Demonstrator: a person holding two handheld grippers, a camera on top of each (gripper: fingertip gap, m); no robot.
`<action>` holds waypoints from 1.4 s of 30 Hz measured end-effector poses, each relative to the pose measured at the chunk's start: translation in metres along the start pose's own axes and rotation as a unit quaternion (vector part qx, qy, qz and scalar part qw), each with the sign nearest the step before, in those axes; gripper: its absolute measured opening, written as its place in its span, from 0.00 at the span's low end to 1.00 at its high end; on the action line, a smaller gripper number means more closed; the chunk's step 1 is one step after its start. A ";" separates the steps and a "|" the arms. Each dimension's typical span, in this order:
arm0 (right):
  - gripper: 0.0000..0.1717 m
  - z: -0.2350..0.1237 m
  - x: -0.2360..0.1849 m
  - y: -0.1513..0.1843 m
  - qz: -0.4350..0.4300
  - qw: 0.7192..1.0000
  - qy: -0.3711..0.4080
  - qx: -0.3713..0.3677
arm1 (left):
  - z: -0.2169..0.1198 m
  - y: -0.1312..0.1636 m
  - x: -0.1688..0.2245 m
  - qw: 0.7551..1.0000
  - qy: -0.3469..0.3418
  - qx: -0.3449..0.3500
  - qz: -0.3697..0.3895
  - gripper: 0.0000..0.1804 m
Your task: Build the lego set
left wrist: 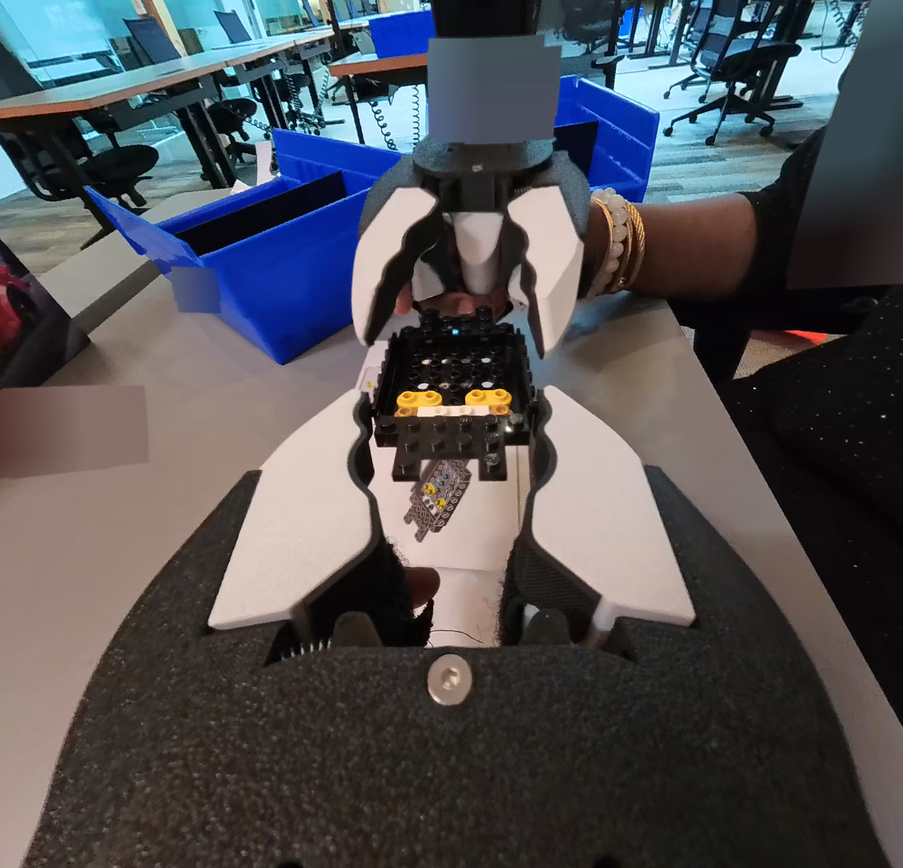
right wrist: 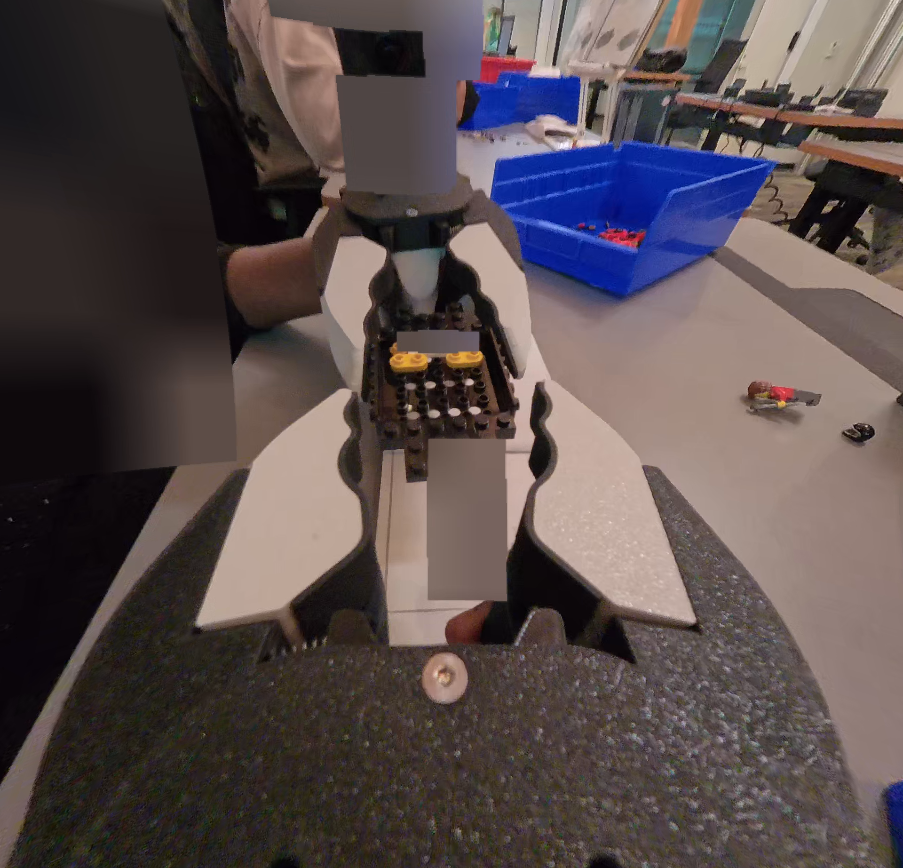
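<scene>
Clearly, both grippers are meeting over one black brick tray (left wrist: pixel 452 380) lying on a white sheet (left wrist: pixel 469 527) on the table (left wrist: pixel 146 453). The left gripper (left wrist: pixel 452 434) is clamping the tray's near end, pads pressing its walls. The right gripper (right wrist: pixel 442 419) is standing apart around the opposite end, one side showing a gap. Judging by this, a lopsided pull could be twisting the tray loose or popping its yellow plates (left wrist: pixel 418 398).

We note an open-plan office. Long wood-topped desks on black legs (left wrist: pixel 146 79) stand in rows, with black wheeled office chairs (left wrist: pixel 747 62) drawn up to them. Teal-tinted glass partition walls (left wrist: pixel 63 18) close the far side. The floor is mottled grey carpet (left wrist: pixel 694 145). We observe a pale wooden beam (right wrist: pixel 694 8) leaning by more glazing. Lighting is even and diffuse.
</scene>
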State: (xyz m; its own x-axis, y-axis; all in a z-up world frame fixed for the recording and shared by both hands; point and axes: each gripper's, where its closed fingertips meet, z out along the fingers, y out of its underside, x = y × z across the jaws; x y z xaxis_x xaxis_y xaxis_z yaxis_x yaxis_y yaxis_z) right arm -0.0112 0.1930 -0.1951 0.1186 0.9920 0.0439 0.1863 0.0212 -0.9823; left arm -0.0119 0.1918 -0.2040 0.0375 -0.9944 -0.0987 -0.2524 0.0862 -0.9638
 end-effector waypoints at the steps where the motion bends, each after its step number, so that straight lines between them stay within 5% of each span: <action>1: 0.40 0.001 0.000 0.004 -0.008 1.000 0.001 -0.014 | 0.001 0.001 0.001 1.000 0.003 -0.004 0.001 0.35; 13: 0.34 0.008 -0.006 0.022 -0.078 0.990 0.016 -0.112 | 0.005 0.010 0.005 0.999 0.007 -0.041 0.008 0.35; 16: 0.34 -0.010 0.006 0.030 -0.084 0.984 0.037 -0.152 | -0.007 0.019 -0.013 0.996 -0.043 -0.080 0.006 0.44; 20: 0.34 -0.037 0.019 0.053 -0.048 0.974 0.050 -0.215 | -0.046 0.020 -0.046 0.990 -0.121 -0.070 -0.026 0.43; 25: 0.34 -0.041 0.018 0.082 -0.001 0.963 0.027 -0.268 | -0.069 0.023 -0.053 0.990 -0.126 -0.053 -0.036 0.33; 29: 0.34 -0.047 0.019 0.099 -0.001 0.949 0.026 -0.314 | -0.059 0.041 -0.038 0.991 -0.083 -0.107 -0.003 0.05; 31: 0.34 -0.050 0.021 0.097 -0.001 0.950 0.035 -0.310 | -0.050 0.042 -0.029 0.992 -0.054 -0.115 -0.007 0.03; 38: 0.34 -0.053 0.026 0.100 0.003 0.948 0.045 -0.316 | -0.034 0.051 -0.023 0.989 -0.043 -0.144 -0.004 0.06; 42: 0.34 -0.052 0.028 0.103 0.013 0.948 0.047 -0.315 | -0.029 0.056 -0.020 0.987 -0.034 -0.154 -0.011 0.19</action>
State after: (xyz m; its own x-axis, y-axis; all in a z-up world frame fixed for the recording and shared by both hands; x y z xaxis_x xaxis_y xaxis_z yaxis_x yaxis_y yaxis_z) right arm 0.0624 0.2161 -0.2857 0.2117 0.9751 0.0667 0.7246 -0.1108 -0.6802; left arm -0.0548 0.2151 -0.2484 0.1094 -0.9885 -0.1048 -0.5321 0.0308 -0.8461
